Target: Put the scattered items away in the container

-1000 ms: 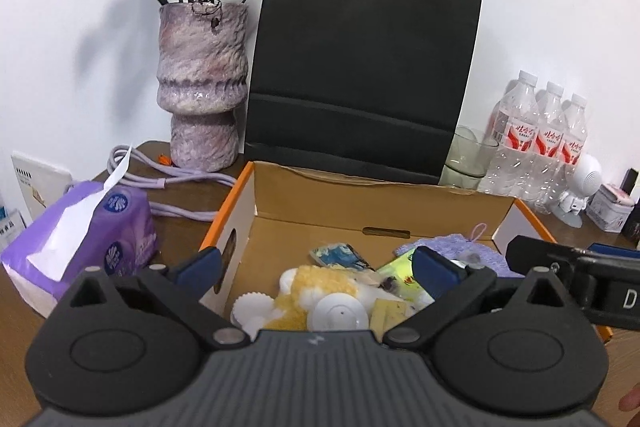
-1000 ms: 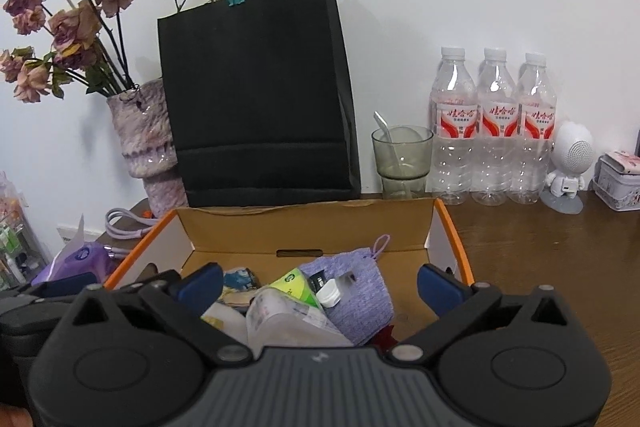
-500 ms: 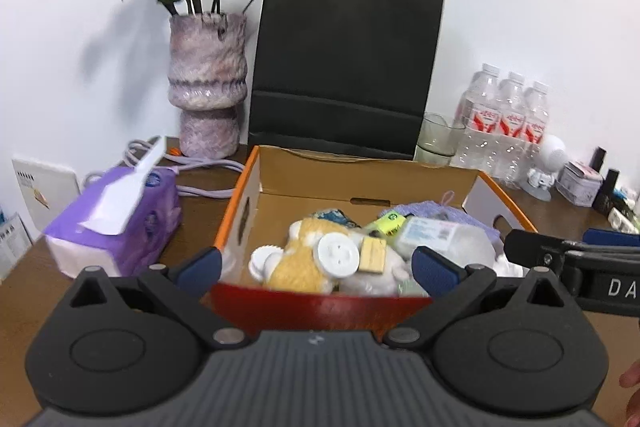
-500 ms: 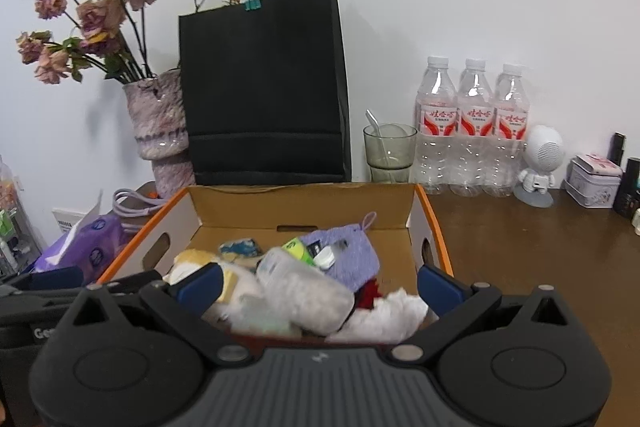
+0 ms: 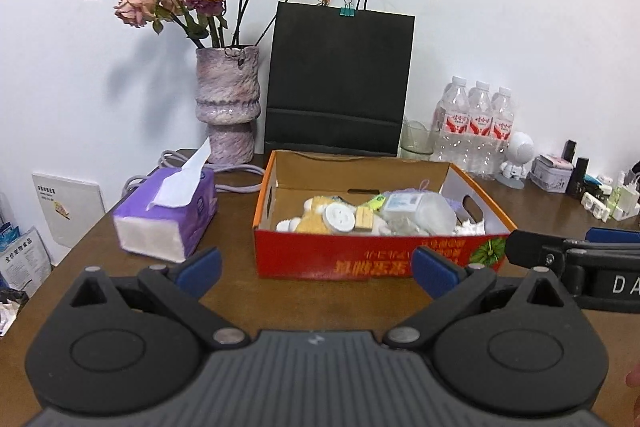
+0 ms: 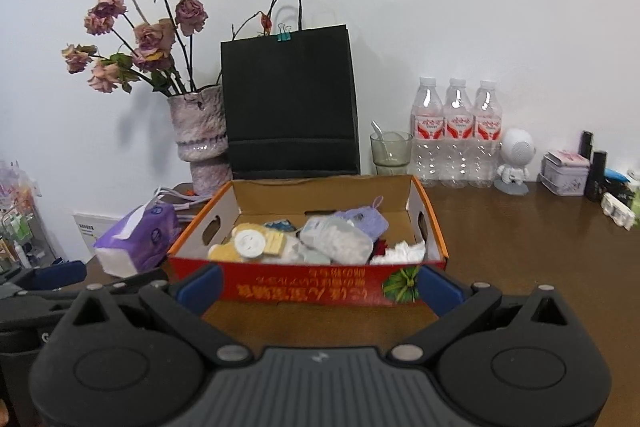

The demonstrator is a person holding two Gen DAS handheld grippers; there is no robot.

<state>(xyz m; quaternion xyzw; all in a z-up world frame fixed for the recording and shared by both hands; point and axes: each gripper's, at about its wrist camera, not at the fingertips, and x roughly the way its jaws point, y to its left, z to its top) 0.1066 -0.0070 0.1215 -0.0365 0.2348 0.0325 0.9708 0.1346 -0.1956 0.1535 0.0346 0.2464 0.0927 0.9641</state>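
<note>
An open red and orange cardboard box (image 5: pixel 360 259) (image 6: pixel 320 285) stands on the brown table. It holds several items: a yellow plush (image 5: pixel 316 223), a white round disc (image 5: pixel 339 218) (image 6: pixel 250 242), a clear plastic pouch (image 5: pixel 420 209) (image 6: pixel 336 239), a purple knit pouch (image 6: pixel 366 219) and white tissue (image 6: pixel 400 251). My left gripper (image 5: pixel 318 267) is open and empty, in front of the box. My right gripper (image 6: pixel 318 287) is open and empty, just before the box's front wall. The right gripper also shows at the right edge of the left wrist view (image 5: pixel 576 263).
A purple tissue pack (image 5: pixel 168 215) (image 6: pixel 138 239) lies left of the box. Behind stand a vase of dried roses (image 5: pixel 226 107), a black paper bag (image 5: pixel 340 83), a glass (image 6: pixel 390 153), three water bottles (image 6: pixel 456 135) and a white robot figure (image 6: pixel 516 159). Small containers (image 5: pixel 600 191) sit at the far right.
Both grippers have pulled back and up from over the box; the box now sits farther ahead with its red front wall in view. Both stayed open.
</note>
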